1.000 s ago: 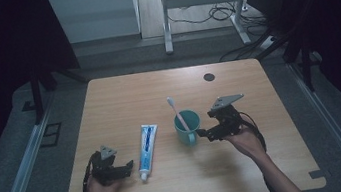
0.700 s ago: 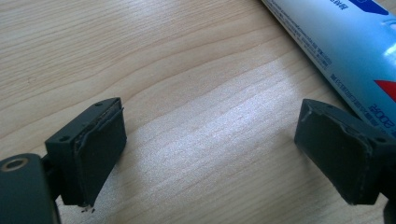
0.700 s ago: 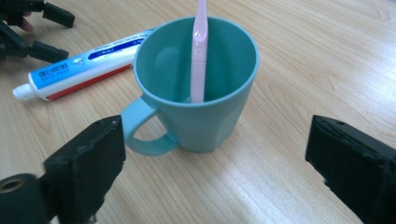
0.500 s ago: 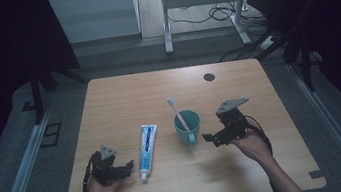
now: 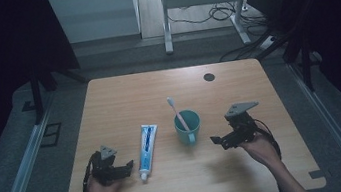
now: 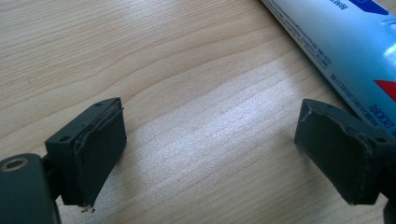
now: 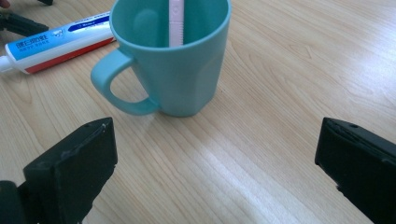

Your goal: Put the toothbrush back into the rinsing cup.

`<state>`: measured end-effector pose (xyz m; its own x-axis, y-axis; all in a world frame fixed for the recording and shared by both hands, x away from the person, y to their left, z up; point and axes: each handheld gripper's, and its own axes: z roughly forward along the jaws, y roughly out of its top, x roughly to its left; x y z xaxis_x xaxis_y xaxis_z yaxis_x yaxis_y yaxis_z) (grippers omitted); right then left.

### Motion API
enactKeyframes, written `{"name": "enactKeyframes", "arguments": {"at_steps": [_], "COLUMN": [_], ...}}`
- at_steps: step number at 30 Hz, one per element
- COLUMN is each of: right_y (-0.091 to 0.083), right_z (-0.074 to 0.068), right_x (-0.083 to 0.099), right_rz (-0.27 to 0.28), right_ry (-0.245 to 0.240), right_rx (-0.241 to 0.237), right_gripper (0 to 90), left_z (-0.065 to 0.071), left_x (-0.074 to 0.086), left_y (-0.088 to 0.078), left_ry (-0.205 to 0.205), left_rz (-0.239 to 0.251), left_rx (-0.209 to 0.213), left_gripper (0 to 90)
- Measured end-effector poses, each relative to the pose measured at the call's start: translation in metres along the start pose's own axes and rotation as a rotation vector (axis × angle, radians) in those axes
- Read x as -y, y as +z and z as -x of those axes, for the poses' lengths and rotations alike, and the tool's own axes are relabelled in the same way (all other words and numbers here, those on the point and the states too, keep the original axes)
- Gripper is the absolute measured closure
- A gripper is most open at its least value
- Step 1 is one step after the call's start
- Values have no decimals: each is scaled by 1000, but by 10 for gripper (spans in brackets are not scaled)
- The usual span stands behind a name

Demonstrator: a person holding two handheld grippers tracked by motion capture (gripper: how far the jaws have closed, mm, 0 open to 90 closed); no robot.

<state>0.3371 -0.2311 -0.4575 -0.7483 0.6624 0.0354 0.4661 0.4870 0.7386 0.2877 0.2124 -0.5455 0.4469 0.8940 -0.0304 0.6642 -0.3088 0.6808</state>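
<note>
Your teal mug stands upright on the wooden table, a little right of centre, with a pink toothbrush leaning in it, bristle end up and tilted toward the far left. The mug's handle points toward your side of the table.

Your right gripper sits just to the right of the mug, near it but apart. Its jaws have just been opening and now stand wide, with nothing but bare wood between them. Your left gripper rests near the front left edge, its jaws also spread and empty, just beside the cap end of the toothpaste tube, which lies flat to the left of the mug.

The right gripper view brings out what the high view cannot: the mug has a smooth matte wall with a shallow dent in its side, its looped handle turned to the left of that picture, and the toothbrush handle rests against the inner far wall. The tube shows blue and red bands there (the print is too small to read). The left gripper view shows the tube close by the right-hand jaw, and whether they touch is hard to tell.
</note>
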Motion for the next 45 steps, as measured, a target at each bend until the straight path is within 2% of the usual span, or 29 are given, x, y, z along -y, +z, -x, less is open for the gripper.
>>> {"name": "enactKeyframes", "arguments": {"at_steps": [7, 17, 25, 36, 45], "right_y": [-5, -13, -16, -14, -8], "right_z": [1, 6, 7, 10, 11], "right_x": [13, 34, 52, 75, 90], "right_rz": [7, 23, 15, 0, -17], "right_ry": [7, 27, 37, 54, 62], "right_rx": [-1, 31, 57, 98, 104], "right_gripper": [0, 0, 0, 0, 0], "left_z": [0, 0, 0, 0, 1], "left_x": [0, 0, 0, 0, 0], "left_y": [0, 0, 0, 0, 0], "left_ry": [1, -2, -1, -1, -3], "left_rz": [-1, -1, 0, -1, -1], "left_rx": [0, -3, -3, -4, -5], "left_gripper": [91, 90, 90, 90, 90]}}
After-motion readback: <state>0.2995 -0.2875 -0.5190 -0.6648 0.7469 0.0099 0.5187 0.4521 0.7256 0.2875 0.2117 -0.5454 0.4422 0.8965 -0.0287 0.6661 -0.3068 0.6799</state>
